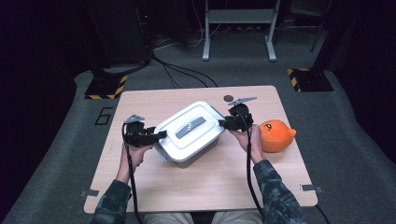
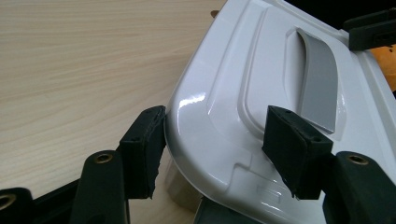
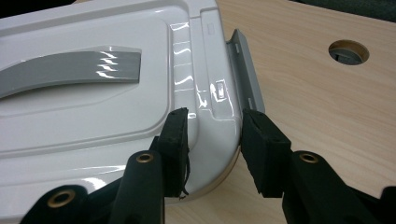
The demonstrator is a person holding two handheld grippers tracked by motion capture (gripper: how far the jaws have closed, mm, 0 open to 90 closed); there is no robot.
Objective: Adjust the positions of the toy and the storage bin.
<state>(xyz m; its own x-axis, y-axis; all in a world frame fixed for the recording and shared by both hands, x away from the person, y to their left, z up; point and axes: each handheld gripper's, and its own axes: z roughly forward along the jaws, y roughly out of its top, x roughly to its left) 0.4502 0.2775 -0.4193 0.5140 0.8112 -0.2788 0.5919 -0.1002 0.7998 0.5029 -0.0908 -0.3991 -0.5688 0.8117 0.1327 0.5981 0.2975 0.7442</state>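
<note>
A white lidded box (image 1: 189,133) with a grey handle (image 1: 190,127) stands at an angle in the middle of the table. My left gripper (image 1: 161,135) is at its left corner. In the left gripper view it (image 2: 215,140) is open, one pad against the rim of the lid (image 2: 243,84) and the other over the lid's top. My right gripper (image 1: 223,123) is at the box's right end. In the right gripper view it (image 3: 215,140) is shut on the rim of the lid (image 3: 116,107), beside the grey latch (image 3: 245,70).
An orange plush toy (image 1: 275,135) lies on the wooden table (image 1: 196,186) just right of my right hand. A round cable hole (image 1: 228,98) is near the table's far edge. Bare wood lies in front of the box and to its left.
</note>
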